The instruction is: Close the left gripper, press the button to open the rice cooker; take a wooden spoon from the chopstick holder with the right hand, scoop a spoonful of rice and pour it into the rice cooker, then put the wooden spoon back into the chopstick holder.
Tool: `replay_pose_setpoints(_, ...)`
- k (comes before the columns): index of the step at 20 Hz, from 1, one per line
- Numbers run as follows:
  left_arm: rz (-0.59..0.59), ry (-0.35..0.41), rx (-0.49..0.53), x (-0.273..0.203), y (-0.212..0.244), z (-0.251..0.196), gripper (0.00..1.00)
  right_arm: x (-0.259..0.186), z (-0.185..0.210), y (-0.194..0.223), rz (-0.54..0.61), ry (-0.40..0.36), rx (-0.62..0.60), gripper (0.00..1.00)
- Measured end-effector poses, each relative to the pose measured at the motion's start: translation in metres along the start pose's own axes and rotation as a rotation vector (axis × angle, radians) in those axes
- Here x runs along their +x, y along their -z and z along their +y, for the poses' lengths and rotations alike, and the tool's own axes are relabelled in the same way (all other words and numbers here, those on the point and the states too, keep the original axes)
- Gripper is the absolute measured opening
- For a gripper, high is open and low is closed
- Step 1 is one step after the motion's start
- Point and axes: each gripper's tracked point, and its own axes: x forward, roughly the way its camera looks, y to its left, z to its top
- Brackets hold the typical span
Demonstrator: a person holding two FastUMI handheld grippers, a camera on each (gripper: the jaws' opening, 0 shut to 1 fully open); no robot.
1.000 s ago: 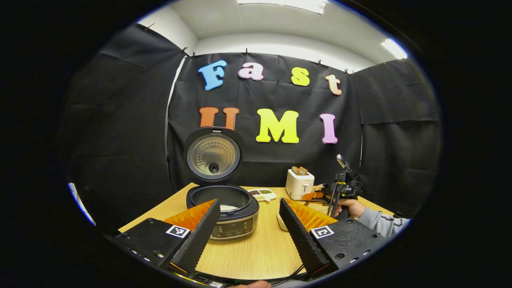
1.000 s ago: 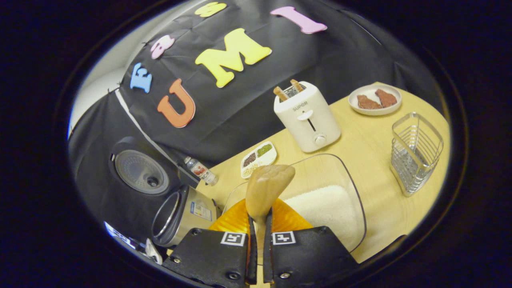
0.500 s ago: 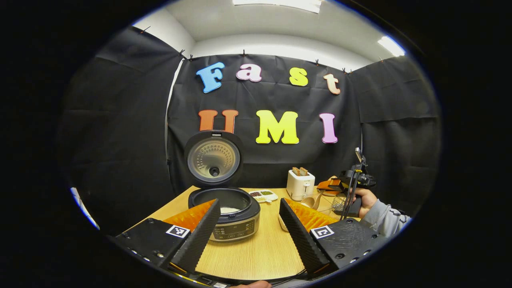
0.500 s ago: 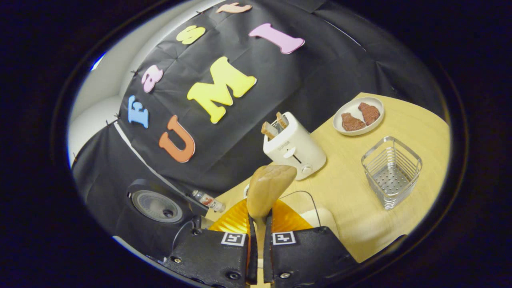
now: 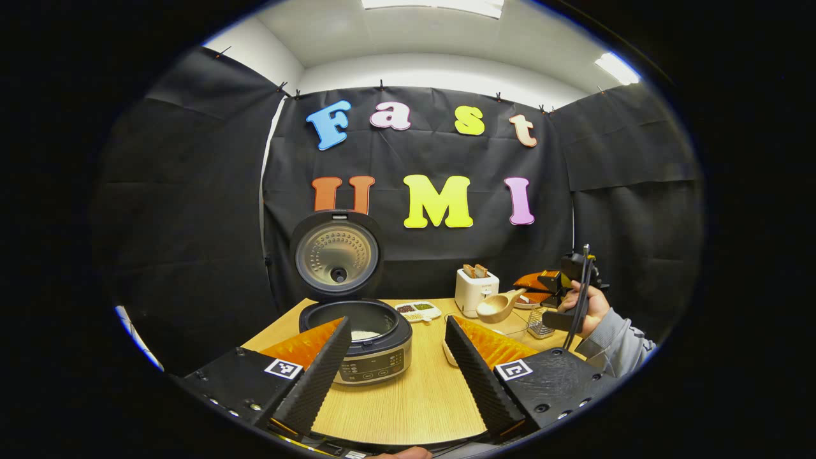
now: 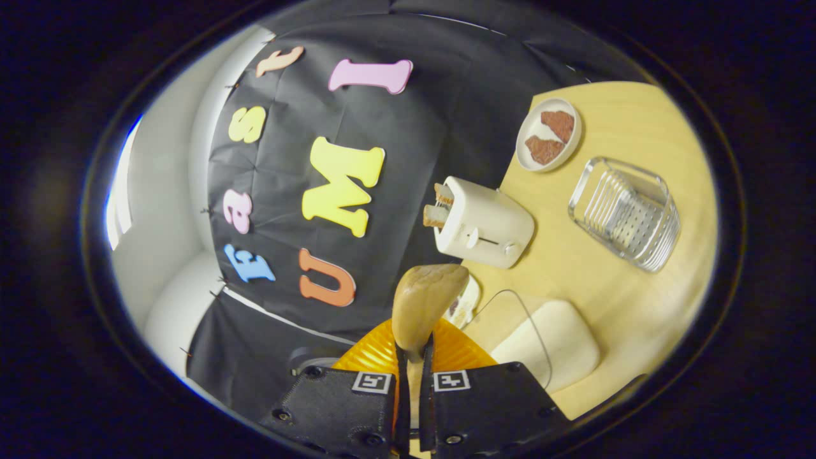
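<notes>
We note the right gripper [image 6: 413, 398] first: in the right gripper view its two fingers are drawn in to a narrow slot, both pressing on the handle of the wooden spoon [image 6: 423, 301]. The spoon's long axis runs straight out along the fingers, bowl end forward and away from the camera, handle end hidden between the fingers. We cannot tell from this view whether the bowl carries any rice.

In the left gripper view we see the same gripper [image 5: 553, 285] farther off at the right, held by a hand [image 5: 590, 310] in a grey sleeve. There the spoon [image 5: 499, 306] lies roughly level above the table [image 5: 414, 398], bowl pointing toward the rice cooker [image 5: 363, 338], bowl opening facing up.

The left gripper [image 5: 396, 357] has its fingers spread wide, touching nothing; between them we see the table and the cooker's front panel.

The cooker stands on the table with its lid [image 5: 336, 255] upright and open; a patch of white shows inside the pot.

The chopstick holder [image 6: 626, 212], a wire basket, stands on the table near a plate [image 6: 548, 134] with two brown pieces. A toaster [image 6: 482, 223] with slices in its slots stands between spoon and plate. Just beyond the right fingers sits a clear container of rice [image 6: 549, 344].
</notes>
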Motion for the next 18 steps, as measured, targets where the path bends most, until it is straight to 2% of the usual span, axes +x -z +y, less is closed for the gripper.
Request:
replay_pose_setpoints(5,-0.020,-0.016,-0.007,-0.009,-0.006,0.010,0.94,-0.013,0.049,0.025,0.047,-0.137,0.207,0.10)
replay_pose_setpoints(8,-0.025,-0.026,-0.016,-0.017,-0.005,0.020,0.95,-0.015,0.081,0.036,0.055,-0.182,0.252,0.10)
replay_pose_setpoints(14,-0.037,-0.041,-0.029,-0.034,-0.005,0.038,0.94,0.004,0.119,0.081,0.090,-0.180,0.229,0.10)
replay_pose_setpoints(16,-0.043,-0.043,-0.036,-0.041,-0.005,0.044,0.94,0.019,0.122,0.099,0.096,-0.166,0.183,0.10)
replay_pose_setpoints(18,-0.046,-0.045,-0.040,-0.047,-0.004,0.049,0.94,0.034,0.130,0.114,0.096,-0.156,0.086,0.10)
